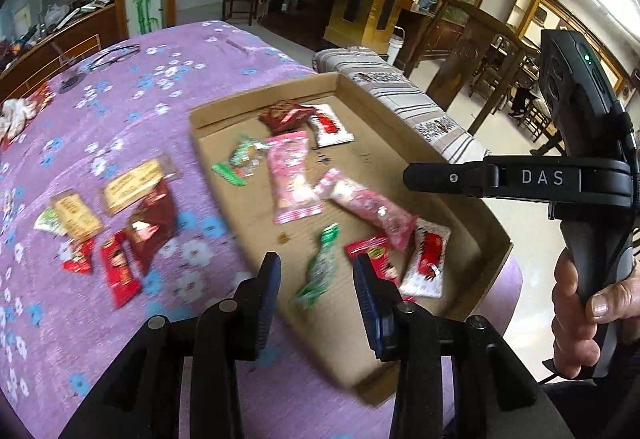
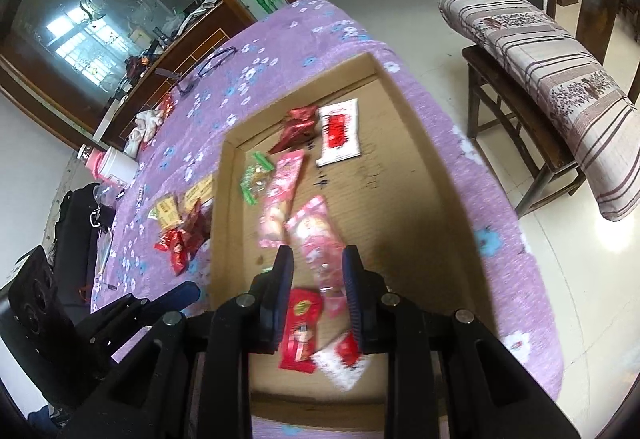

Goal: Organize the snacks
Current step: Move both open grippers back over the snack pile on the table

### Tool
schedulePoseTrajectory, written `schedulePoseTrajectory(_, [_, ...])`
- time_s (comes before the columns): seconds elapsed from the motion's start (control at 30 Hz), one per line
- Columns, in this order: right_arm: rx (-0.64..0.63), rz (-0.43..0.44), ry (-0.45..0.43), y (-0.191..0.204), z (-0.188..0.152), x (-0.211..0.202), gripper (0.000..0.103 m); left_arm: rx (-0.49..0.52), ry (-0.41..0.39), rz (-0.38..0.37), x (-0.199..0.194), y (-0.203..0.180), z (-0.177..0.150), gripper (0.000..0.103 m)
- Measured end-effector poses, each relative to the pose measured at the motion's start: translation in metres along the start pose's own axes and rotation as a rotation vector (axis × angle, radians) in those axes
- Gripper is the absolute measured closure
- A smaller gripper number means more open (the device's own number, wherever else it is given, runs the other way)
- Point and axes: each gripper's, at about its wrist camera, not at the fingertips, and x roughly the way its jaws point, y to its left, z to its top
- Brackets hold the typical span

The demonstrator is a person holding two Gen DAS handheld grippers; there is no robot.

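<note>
A shallow cardboard tray [image 1: 400, 143] [image 2: 404, 159] lies on a purple flowered tablecloth and holds several snack packets: two pink ones [image 1: 290, 175] [image 2: 316, 235], green ones [image 1: 320, 271], red ones [image 2: 300, 331] and white ones [image 1: 330, 125]. More packets lie on the cloth left of the tray: tan ones [image 1: 134, 185], red ones [image 1: 118, 275]. My left gripper [image 1: 316, 279] is open and empty above the tray's near left edge. My right gripper [image 2: 316, 271] is open and empty above the tray's near part; it also shows in the left wrist view [image 1: 432, 177].
The purple tablecloth [image 1: 140, 111] covers the table. Glasses [image 1: 114, 53] lie at its far side. A white cup [image 2: 116, 167] and a black bag [image 2: 80, 223] stand left. A striped cushion on a wooden chair [image 2: 560, 87] stands right of the table.
</note>
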Motion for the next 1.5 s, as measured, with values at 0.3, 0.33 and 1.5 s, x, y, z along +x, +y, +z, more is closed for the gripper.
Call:
schedulePoseTrajectory(0.3, [-0.054,0.051,0.051,0.058,-0.010,0.026,0.079,-0.098,-0.007,0.054,-0.030,0.058,-0.028,0.064])
schedulePoseTrajectory(0.33, [-0.064,0.058,0.058,0.066,-0.011,0.029,0.078,-0.110,-0.007,0.061,-0.033,0.064,-0.031,0.064])
schedulePoseTrajectory(1.5, [-0.553,0.100,0.342,0.262,0.029,0.236,0.072,-0.453,-0.007,0.285,-0.124,0.247,-0.148,0.064])
